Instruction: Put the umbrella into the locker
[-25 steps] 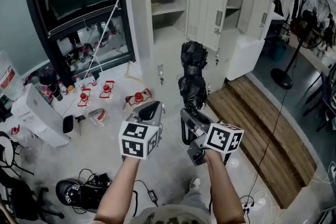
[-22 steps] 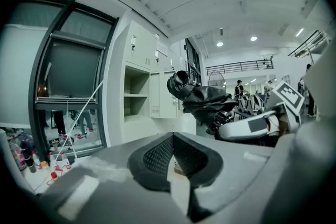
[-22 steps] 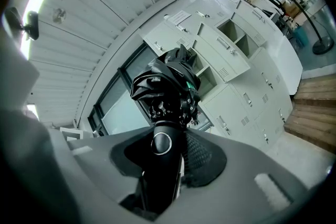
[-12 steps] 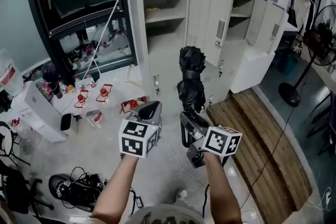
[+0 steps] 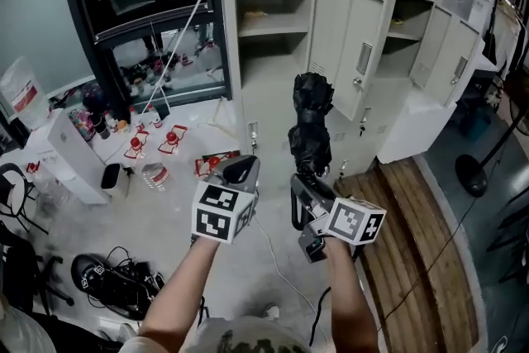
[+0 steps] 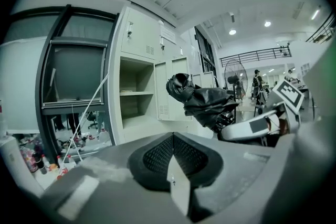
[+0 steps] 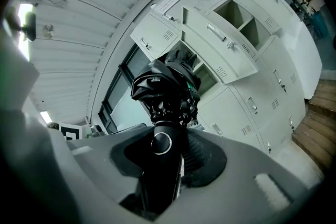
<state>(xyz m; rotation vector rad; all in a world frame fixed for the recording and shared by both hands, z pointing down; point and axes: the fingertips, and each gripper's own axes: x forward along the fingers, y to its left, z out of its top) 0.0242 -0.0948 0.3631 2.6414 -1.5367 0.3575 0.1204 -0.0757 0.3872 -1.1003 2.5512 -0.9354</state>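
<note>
– Umbrella [image 5: 310,124] first: where is it?
– Held up in front of the locker [image 5: 231,70], not inside. It is black and folded, with its cloth bunched, and it stands roughly upright at 12 o'clock from the right gripper [image 5: 297,198] in the head view.
– What are that gripper's jaws doing?
– They are clamped on the umbrella's dark handle. The right gripper view shows the handle [image 7: 160,165] pinched between the pads, with the round button facing the camera and the cloth piled above it.
– And the left gripper [image 5: 240,171]?
– It is beside the right one, at about 9 o'clock from it and apart from the umbrella. Its own view shows the jaws pressed together with nothing between them.
– Which compartment is open?
– The tall one at 11 o'clock from the umbrella. Its shelf [image 5: 266,22] carries a small, unclear item at the upper left, and the space below looks bare. At 1 o'clock, a door [image 5: 357,54] of the next column stands ajar just behind the umbrella's top.
– What is on the ground?
– Red-capped items [image 5: 169,140] lie scattered on the floor [image 5: 165,219] at 9 o'clock, near a dark glass cabinet. A wooden platform [image 5: 413,219] runs along the locker's base at 4 o'clock.
</note>
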